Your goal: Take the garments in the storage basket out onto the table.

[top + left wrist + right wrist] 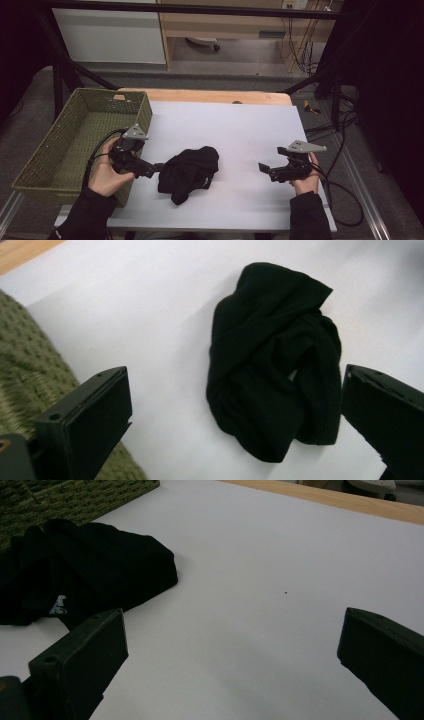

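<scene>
Black garment (190, 172) bunched mid-worktop (240, 130), just right of left hand-held gripper (152, 169), jaws apart, nearer. Right hand-held gripper (265, 167) well apart, jaws apart, empty.

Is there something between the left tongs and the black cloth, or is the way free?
Nothing visible stands between them. The left tongs are open right at the edge of the black cloth, with only bare white table around it. The green basket lies off to the side.

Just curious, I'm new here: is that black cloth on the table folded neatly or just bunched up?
Bunched up. The black cloth lies in a crumpled heap on the white table, with twisted folds and no flat, squared edges.
</scene>
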A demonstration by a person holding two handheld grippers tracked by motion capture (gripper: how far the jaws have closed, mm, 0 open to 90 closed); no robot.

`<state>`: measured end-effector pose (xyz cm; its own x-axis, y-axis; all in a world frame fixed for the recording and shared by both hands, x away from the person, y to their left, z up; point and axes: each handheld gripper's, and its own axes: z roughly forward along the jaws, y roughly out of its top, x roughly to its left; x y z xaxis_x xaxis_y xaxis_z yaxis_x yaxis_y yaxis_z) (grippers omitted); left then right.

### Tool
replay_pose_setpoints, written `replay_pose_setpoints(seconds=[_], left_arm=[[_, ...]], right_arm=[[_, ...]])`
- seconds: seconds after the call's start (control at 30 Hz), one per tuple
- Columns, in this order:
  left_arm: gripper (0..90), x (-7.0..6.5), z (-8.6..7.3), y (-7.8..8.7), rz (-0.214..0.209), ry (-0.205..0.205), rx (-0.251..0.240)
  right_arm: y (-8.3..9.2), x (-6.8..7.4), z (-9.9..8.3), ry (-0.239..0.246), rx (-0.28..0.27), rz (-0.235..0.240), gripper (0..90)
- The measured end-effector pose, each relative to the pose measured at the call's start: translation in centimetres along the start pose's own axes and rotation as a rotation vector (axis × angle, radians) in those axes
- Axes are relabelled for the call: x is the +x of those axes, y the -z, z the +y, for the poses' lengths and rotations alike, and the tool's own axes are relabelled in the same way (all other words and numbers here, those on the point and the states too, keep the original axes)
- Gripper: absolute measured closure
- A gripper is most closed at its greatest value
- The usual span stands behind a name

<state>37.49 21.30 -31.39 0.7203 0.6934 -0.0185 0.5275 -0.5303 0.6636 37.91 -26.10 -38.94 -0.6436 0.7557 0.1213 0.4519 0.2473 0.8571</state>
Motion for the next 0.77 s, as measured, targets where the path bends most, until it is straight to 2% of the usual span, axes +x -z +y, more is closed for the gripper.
replay_pose_setpoints(seconds=[0.1,0.2,0.53,0.77], left_arm=[[0.3,0.7,-0.6,0.3,0.008,0.015,-0.012],[0.6,1.5,-1.4,0.6,0.039,0.034,-0.019],[1.4,3.8,-3.6,2.0,0.063,0.097,-0.062],[2.0,4.8,-4.8,2.2,0.082,0.116,-0.065]], right_arm=[[0.0,0.0,0.0,0.0,-0.001,0.001,0.3],[0.0,0.0,0.0,0.001,0.0,0.001,0.3],[0.0,0.0,0.0,0.001,-0.001,-0.001,0.3],[0.0,0.0,0.0,-0.001,0.004,0.0,0.3]])
